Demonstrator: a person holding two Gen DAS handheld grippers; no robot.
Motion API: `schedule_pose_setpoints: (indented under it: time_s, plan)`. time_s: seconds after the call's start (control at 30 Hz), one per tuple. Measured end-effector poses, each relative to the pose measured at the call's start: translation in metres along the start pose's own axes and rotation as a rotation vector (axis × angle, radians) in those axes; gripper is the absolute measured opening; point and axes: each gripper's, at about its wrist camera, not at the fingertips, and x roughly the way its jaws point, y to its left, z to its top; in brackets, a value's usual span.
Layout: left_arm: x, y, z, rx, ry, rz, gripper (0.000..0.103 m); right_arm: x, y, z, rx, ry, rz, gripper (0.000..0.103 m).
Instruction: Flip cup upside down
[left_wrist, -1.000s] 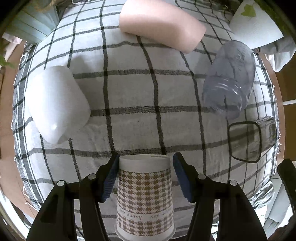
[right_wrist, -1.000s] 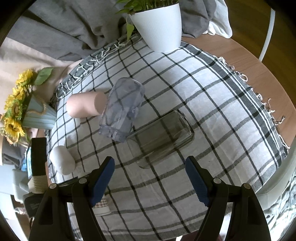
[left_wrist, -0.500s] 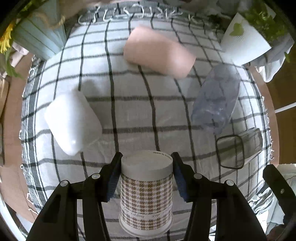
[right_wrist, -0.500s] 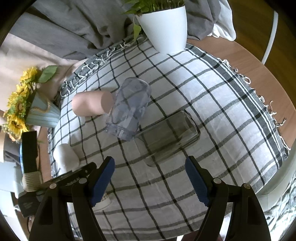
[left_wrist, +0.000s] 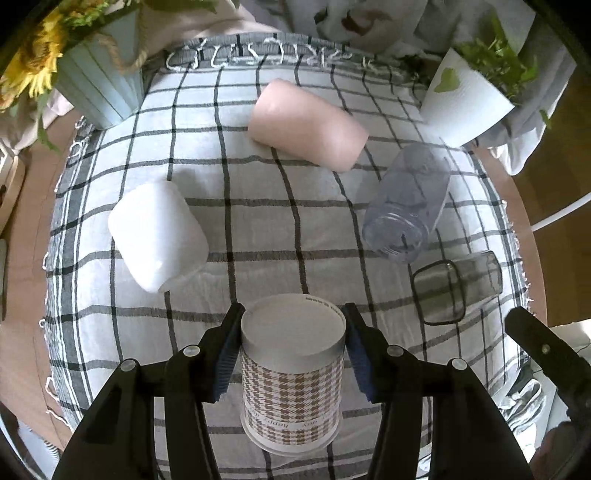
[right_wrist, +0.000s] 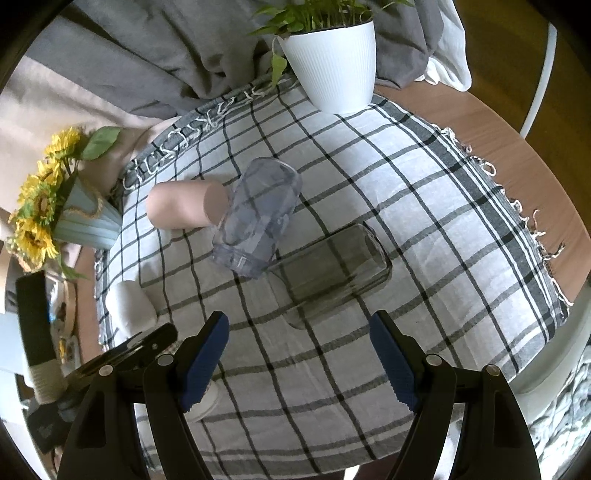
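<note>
A brown houndstooth paper cup (left_wrist: 291, 376) stands upside down on the checked cloth (left_wrist: 258, 221), its white base facing up. My left gripper (left_wrist: 293, 350) has its blue pads against the cup's upper sides, one on each side. My right gripper (right_wrist: 299, 365) is open and empty above the cloth's near part. Only a sliver of the cup (right_wrist: 205, 404) shows in the right wrist view, behind the right gripper's left finger.
Several cups lie on their sides: white (left_wrist: 159, 236), pink (left_wrist: 306, 125), clear plastic (left_wrist: 406, 206) and smoked glass (left_wrist: 454, 288). A white plant pot (right_wrist: 332, 62) and a sunflower vase (right_wrist: 74, 218) stand at the cloth's far edge.
The left gripper's jaws have closed in onto the houndstooth cup, and its camera has tilted to take in more of the far table. The right gripper has barely moved.
</note>
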Motion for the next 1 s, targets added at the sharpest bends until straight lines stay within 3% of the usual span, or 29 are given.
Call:
schedule_pose_setpoints:
  time_s: [0.37, 1.0]
  plan:
    - [-0.013, -0.007, -0.001, -0.003, -0.117, -0.002, 0.052, -0.003, -0.003, -0.003, -0.033, -0.012, -0.011, 0.079]
    - [0.0, -0.018, 0.0, 0.017, -0.095, 0.03, 0.053, -0.003, -0.014, -0.005, -0.046, -0.014, -0.021, 0.079]
